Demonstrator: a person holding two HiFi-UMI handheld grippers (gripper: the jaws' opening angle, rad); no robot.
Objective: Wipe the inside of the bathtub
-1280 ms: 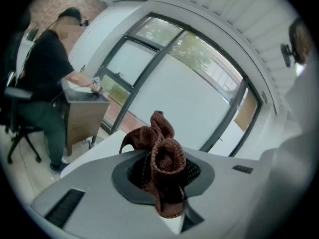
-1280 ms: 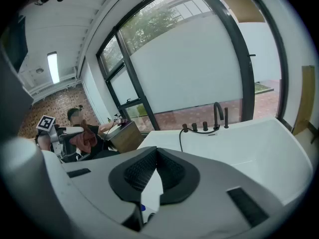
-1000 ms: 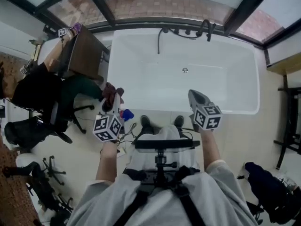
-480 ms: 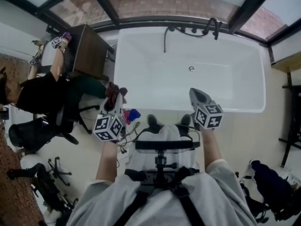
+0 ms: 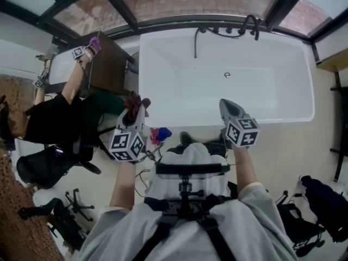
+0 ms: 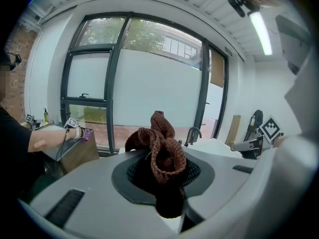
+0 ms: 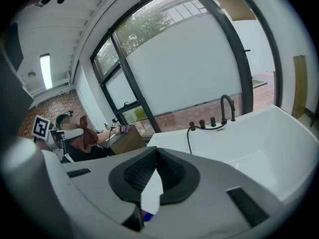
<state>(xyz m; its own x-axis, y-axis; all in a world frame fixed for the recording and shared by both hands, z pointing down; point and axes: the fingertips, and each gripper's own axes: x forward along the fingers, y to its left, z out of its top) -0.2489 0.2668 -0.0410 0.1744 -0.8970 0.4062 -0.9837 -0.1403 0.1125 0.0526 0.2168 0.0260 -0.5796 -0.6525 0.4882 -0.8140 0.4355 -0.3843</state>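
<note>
The left gripper (image 5: 135,115) has its jaws clamped on a brown knitted cloth (image 6: 160,142), which bunches up above the pads and hangs a little below them. In the head view this gripper is held over the floor just off the near left corner of the bathtub (image 5: 272,88), outside its rim. The right gripper (image 5: 227,106) has its jaws pressed together at the tips with nothing between them, and it points over the near rim of the tub. The two grippers are well apart, one on either side of the person's feet.

The white tub lies across the view in front of the person, with a small drain (image 5: 227,75) in its floor and a black faucet (image 5: 250,23) with a hose on the far rim by the window. A small blue and red thing (image 5: 161,134) lies on the floor near the left gripper. To the left, another person (image 5: 51,110) sits by a wooden cabinet (image 5: 109,64), an arm stretched along its top.
</note>
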